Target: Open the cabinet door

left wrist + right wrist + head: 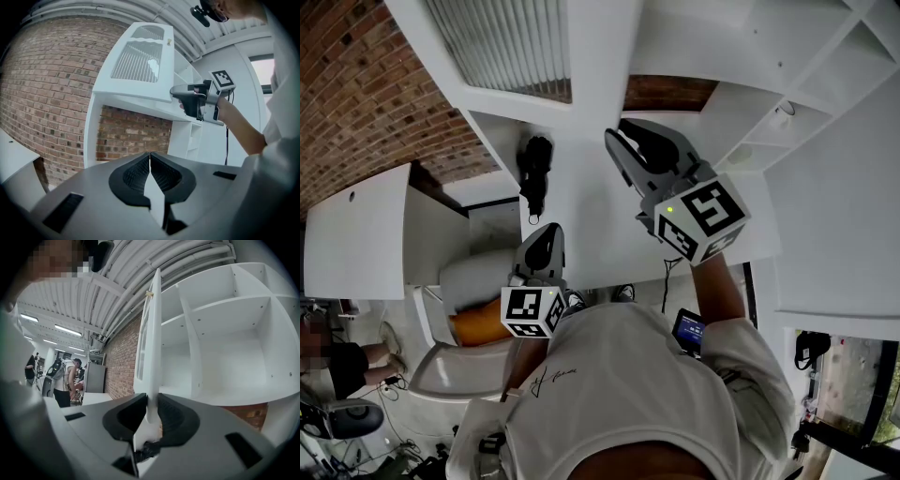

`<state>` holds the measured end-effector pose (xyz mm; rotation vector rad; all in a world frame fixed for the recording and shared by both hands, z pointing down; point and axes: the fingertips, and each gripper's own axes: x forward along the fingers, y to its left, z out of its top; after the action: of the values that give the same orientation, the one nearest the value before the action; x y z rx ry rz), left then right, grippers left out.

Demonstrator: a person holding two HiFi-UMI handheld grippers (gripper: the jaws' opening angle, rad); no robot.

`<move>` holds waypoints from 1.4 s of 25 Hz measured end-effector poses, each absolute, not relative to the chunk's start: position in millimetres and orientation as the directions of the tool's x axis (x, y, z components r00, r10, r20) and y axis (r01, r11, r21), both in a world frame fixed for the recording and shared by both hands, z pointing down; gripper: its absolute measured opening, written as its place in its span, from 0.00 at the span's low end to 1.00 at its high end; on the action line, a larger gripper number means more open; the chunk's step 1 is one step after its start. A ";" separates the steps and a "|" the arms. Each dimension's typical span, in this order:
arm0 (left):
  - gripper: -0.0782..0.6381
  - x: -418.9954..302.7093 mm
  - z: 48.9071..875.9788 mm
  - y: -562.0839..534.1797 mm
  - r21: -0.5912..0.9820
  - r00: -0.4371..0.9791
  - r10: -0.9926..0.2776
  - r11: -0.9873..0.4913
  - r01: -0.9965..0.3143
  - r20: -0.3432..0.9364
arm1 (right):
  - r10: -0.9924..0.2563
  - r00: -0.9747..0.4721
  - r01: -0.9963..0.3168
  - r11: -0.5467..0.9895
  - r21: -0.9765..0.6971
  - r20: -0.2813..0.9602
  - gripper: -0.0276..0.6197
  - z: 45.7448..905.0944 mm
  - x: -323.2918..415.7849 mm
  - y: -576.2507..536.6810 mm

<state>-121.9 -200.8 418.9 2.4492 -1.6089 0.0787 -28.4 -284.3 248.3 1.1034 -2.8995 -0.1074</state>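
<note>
Your right gripper (151,414) is clamped on the free edge of the cabinet door (153,329) — the thin white panel stands edge-on between the pads, so a pull there should swing it about its hinges. The door stands partly open, angled away from the cabinet shelves (225,338). Your left gripper (150,164) hangs low, jaws together on nothing — apart from the door, likely to leave its sweep free.
</note>
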 end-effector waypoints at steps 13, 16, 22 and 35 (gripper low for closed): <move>0.13 -119.1 421.0 -208.2 0.152 0.406 -0.901 -0.384 -0.911 0.155 | -0.615 -0.789 -0.614 0.788 0.047 0.003 0.16 249.1 -32.5 -274.0; 0.13 -119.3 422.7 -208.8 0.154 0.406 -0.900 -0.383 -0.911 0.159 | -0.599 -0.801 -0.598 0.800 0.047 0.003 0.15 249.5 -34.2 -270.8; 0.13 -119.1 422.1 -209.8 0.154 0.400 -0.903 -0.378 -0.913 0.156 | -0.573 -0.819 -0.573 0.819 0.035 -0.007 0.15 249.0 -35.9 -263.4; 0.13 -122.0 421.9 -210.5 0.163 0.392 -0.907 -0.369 -0.915 0.150 | -0.504 -0.864 -0.504 0.863 0.028 -0.022 0.15 249.1 -42.3 -249.3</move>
<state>-122.0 -210.5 421.9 2.4302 -1.6190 0.0515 -42.3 -249.3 249.1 0.8241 -3.0459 -0.0522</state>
